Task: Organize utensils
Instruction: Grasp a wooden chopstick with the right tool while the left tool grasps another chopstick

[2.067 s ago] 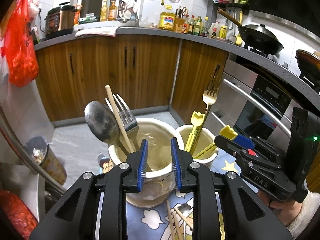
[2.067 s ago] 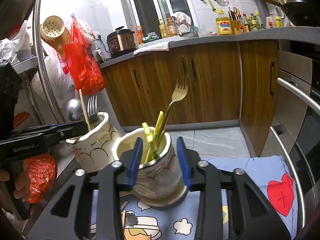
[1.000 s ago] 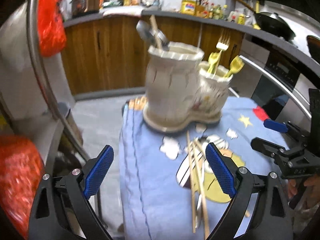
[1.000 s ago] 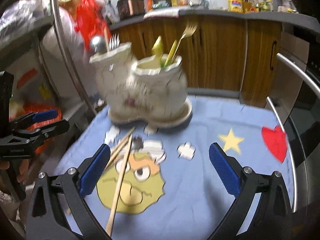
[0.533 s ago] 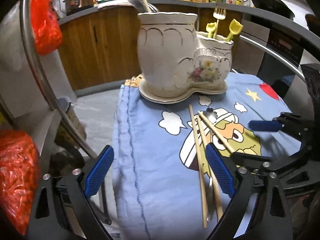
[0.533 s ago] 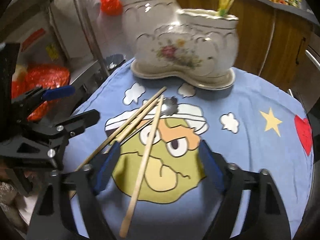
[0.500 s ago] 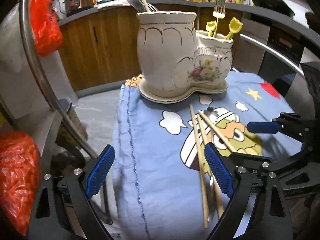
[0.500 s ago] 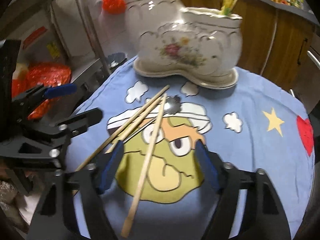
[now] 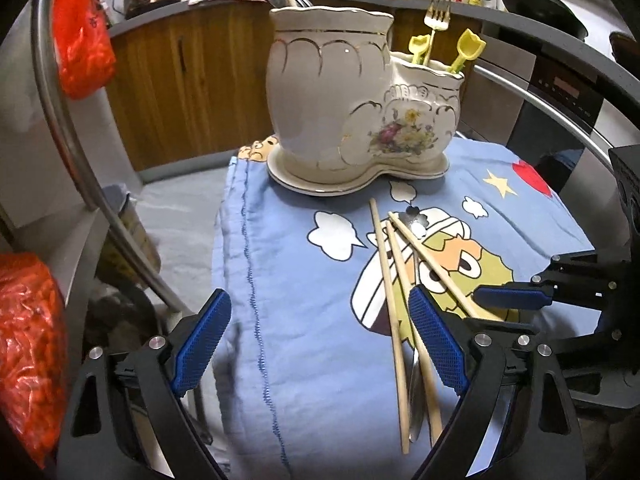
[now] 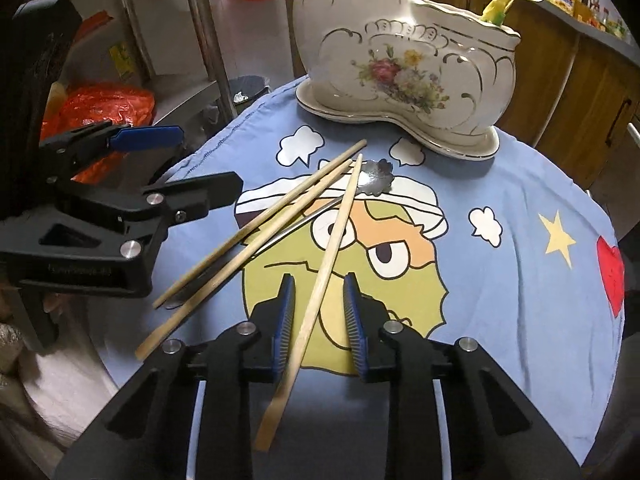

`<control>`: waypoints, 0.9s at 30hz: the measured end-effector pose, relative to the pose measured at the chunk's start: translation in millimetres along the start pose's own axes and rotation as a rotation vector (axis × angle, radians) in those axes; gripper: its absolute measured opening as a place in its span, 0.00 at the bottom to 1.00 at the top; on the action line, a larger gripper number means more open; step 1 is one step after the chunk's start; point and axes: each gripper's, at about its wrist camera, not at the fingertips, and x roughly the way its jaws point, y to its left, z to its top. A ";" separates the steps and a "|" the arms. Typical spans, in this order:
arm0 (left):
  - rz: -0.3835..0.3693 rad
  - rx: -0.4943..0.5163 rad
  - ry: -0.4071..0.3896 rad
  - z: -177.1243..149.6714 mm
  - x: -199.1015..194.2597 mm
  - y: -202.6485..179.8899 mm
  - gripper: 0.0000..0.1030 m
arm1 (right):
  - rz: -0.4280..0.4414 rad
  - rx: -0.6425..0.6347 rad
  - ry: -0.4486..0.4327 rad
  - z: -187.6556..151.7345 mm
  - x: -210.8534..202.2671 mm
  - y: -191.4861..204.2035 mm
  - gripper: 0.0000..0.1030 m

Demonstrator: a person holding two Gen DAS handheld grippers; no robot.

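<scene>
The tabletop is covered by a blue cartoon-print cloth [image 10: 500, 280], and near its far edge stands the cream, gold-trimmed ceramic double utensil holder [image 10: 408, 64], already stocked with a gold fork [image 9: 437, 14] and yellow plastic picks [image 9: 464, 46]. Across the middle of the cloth three wooden chopsticks [image 10: 256, 224] are fanned over a flower-ended metal spoon [image 10: 376, 176].

The right tongs [image 10: 318, 320] are narrowed about the lone chopstick [image 10: 328, 256], whose shaft passes between the pads; contact cannot be confirmed, so the grip is judged unfinished. The pads should be closed squarely across the shaft, low to the cloth, and the stick lifted clear of the spoon and its neighbours.

The left tongs [image 9: 320, 344] are held wide at the near left edge, empty, and are best kept aside.
</scene>
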 end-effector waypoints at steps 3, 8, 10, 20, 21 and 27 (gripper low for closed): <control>-0.011 0.007 0.004 -0.8 0.2 -1.9 0.86 | -0.009 -0.011 -0.019 -1.0 -0.4 -1.2 0.09; -0.048 0.006 0.030 -1.3 1.6 -2.0 0.69 | 0.026 0.076 -0.041 -3.6 -5.2 -17.7 0.06; -0.070 0.023 0.055 -1.2 2.3 -5.3 0.53 | 0.033 0.099 -0.058 -4.6 -10.4 -24.3 0.06; -0.062 0.128 0.153 -5.0 10.5 -37.6 0.26 | 0.022 0.120 -0.099 -13.9 -28.7 -34.9 0.06; -0.052 0.133 0.159 -4.8 11.7 -38.2 0.23 | 0.020 0.119 -0.101 -13.4 -28.7 -34.7 0.06; -0.050 0.129 0.200 -2.0 16.9 -39.6 0.21 | 0.021 0.126 -0.123 -14.6 -35.6 -39.8 0.06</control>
